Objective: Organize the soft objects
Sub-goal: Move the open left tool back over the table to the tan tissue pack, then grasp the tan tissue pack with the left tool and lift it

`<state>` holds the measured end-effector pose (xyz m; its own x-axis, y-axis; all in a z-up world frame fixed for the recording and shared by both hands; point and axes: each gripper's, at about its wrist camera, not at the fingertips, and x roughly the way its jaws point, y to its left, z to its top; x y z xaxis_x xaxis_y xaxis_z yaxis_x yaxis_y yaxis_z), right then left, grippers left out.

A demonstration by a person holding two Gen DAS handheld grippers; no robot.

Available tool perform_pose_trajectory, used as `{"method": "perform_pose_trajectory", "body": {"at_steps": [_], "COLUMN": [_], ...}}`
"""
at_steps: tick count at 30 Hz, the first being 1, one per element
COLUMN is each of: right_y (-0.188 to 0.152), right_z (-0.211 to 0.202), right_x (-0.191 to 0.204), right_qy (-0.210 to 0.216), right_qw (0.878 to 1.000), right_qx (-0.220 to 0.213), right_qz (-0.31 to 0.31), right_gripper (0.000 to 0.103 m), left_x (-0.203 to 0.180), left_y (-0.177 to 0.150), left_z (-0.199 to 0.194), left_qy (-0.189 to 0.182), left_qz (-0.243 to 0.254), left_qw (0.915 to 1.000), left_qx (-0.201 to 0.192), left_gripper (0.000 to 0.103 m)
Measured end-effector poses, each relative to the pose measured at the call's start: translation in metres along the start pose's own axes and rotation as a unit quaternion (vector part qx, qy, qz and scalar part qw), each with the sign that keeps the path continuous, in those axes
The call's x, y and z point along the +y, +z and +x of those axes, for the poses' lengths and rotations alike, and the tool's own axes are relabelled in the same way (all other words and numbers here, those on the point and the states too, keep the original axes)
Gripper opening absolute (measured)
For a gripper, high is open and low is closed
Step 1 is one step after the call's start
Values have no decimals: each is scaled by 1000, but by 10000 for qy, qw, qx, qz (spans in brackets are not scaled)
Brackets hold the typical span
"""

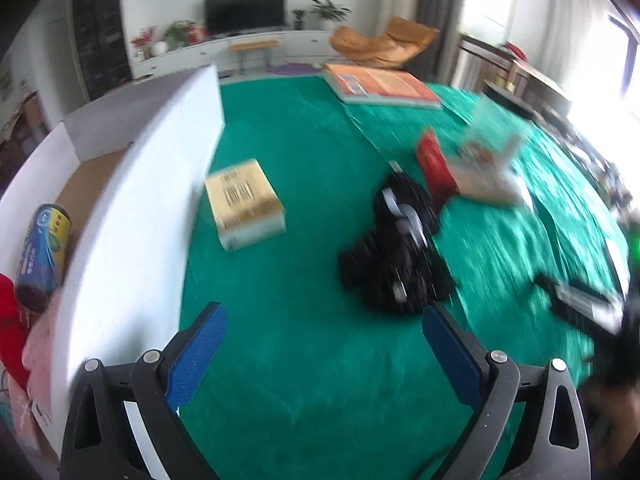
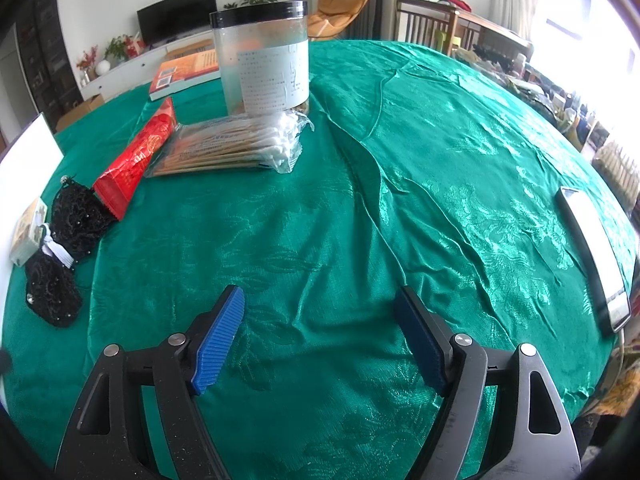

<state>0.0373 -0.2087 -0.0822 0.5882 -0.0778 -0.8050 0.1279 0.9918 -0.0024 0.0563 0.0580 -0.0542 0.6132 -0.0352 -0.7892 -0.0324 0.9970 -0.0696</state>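
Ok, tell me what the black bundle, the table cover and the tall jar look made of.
Black bundle: looks like soft lace or netted fabric, matte, with an open weave and small beads, tied by a white band.
Table cover: woven cloth with a satin sheen; it wrinkles and carries a glossy floral pattern.
Tall jar: probably frosted translucent plastic, with a black lid and a paper label.

You are working in a home living room. Behind your worktop (image 2: 360,200), draped in a green patterned cloth, a dark television (image 1: 245,9) stands on a long white low cabinet (image 1: 200,50) with potted plants (image 1: 328,10) beside it. An orange lounge chair (image 1: 380,42) sits near grey curtains (image 1: 438,4), and wooden dining chairs (image 2: 428,24) stand by the bright window.
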Motion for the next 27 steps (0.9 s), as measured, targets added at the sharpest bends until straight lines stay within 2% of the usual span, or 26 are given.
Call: {"method": "perform_pose_trajectory", "body": {"at_steps": [5, 9, 13, 15, 19, 20, 22, 24, 25, 26, 27], "right_y": [0, 1, 1, 2, 3, 3, 3, 3, 3, 3, 3], "right_z": [0, 1, 2, 1, 1, 1, 1, 2, 2, 2, 2], "right_x": [0, 0, 0, 0, 1, 1, 1, 1, 1, 1, 1], "right_qy": [4, 3, 10, 17, 14, 12, 12, 11, 11, 13, 14], "right_qw": [10000, 10000, 10000, 10000, 10000, 10000, 10000, 10000, 10000, 10000, 10000], "right_qx": [1, 1, -1, -2, -2, -2, -2, -4, -5, -7, -7], "right_qz": [-4, -3, -1, 0, 3, 2, 3, 2, 4, 6, 5], "right_gripper": [80, 80, 81, 81, 82, 82, 82, 82, 82, 82, 82], "left_x": [15, 19, 20, 20, 11, 11, 11, 6, 0, -6, -11], "left_y": [34, 46, 54, 58, 65, 65, 67, 66, 65, 62, 60], "left_z": [41, 66, 83, 92, 113, 116, 116, 107, 102, 92, 82], "left_qy": [322, 622, 909, 1026, 1591, 1626, 1415, 881, 534, -90, -687], "left_qz": [-813, -1020, -1084, -1082, -796, -732, -581, -365, -300, -185, -113], "left_qw": [9961, 9927, 9898, 9887, 9840, 9840, 9882, 9954, 9981, 9998, 9975], "left_qx": [-80, -138, -157, -163, 46, 39, -7, -3, 26, 54, 129], "left_gripper": [97, 97, 97, 100, 103, 103, 103, 103, 103, 102, 102]}}
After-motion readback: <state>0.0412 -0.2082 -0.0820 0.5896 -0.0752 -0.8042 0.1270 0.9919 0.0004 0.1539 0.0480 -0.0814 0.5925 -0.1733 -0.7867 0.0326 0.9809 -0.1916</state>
